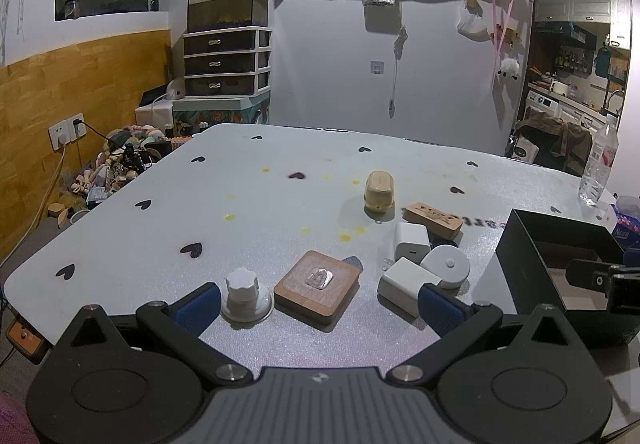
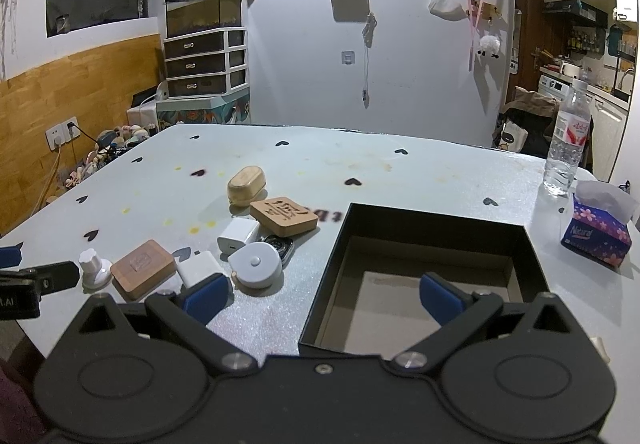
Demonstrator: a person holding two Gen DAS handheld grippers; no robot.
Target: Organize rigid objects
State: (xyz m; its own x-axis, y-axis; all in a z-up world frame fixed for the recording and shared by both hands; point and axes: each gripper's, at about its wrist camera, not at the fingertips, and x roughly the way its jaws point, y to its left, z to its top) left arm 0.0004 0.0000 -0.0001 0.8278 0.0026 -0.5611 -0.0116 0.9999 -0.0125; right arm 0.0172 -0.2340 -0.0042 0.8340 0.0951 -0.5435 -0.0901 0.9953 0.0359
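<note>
Small rigid objects lie clustered on the table. A white knob (image 1: 243, 294) and a square wooden coaster (image 1: 316, 286) sit just ahead of my left gripper (image 1: 318, 306), which is open and empty. Beyond them are two white chargers (image 1: 408, 282) (image 1: 411, 243), a round white puck (image 1: 447, 266), a carved wooden block (image 1: 433, 220) and an oval wooden case (image 1: 379, 191). The black open box (image 2: 520, 256) has nothing in it. My right gripper (image 2: 322, 298) is open, its right finger over the box and its left finger by the charger (image 2: 199, 273).
A water bottle (image 2: 567, 140) and a tissue pack (image 2: 598, 230) stand at the table's right edge. The table (image 1: 240, 196) has bare surface to the left and far side. A drawer unit (image 1: 224, 62) and floor clutter lie beyond the left edge.
</note>
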